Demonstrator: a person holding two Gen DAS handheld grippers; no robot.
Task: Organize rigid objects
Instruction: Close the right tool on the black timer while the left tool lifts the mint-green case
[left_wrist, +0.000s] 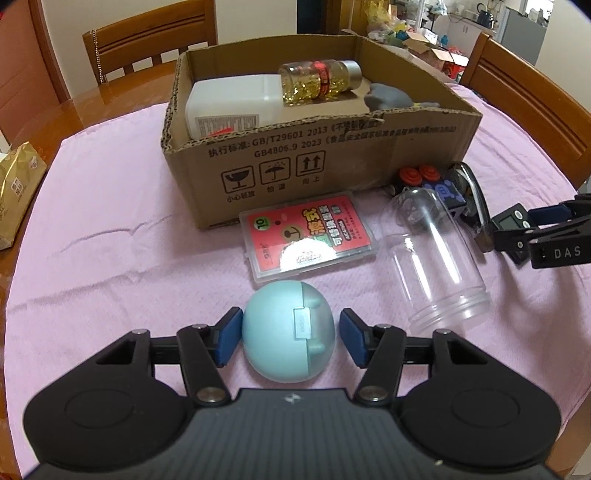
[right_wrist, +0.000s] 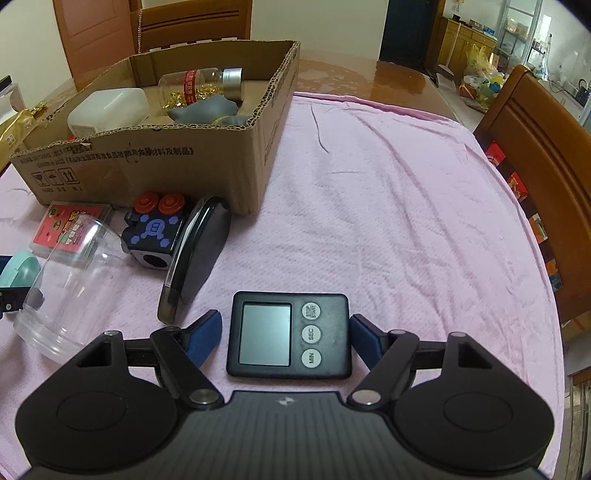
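Observation:
A pale teal egg-shaped case (left_wrist: 280, 332) lies on the pink cloth (left_wrist: 110, 240) between the blue pads of my left gripper (left_wrist: 290, 334). The left pad is against the case and the right pad stands a sliver off it, so the jaws are open. A black digital timer (right_wrist: 288, 334) lies flat, screen up, between the pads of my right gripper (right_wrist: 286, 339). The right pad meets the timer's edge and a thin strip of cloth shows by the left pad. The cardboard box (left_wrist: 314, 158) behind holds a white bottle (left_wrist: 236, 103), a capsule bottle (left_wrist: 317, 83) and a grey object (left_wrist: 388, 98).
In front of the box lie a red card case (left_wrist: 306, 240), a clear plastic jar (left_wrist: 432, 258) on its side, a black cube with red buttons (right_wrist: 155, 229) and a dark flat oval object (right_wrist: 199, 251). A gold packet (left_wrist: 18, 184) sits far left. Wooden chairs (right_wrist: 535, 155) ring the table.

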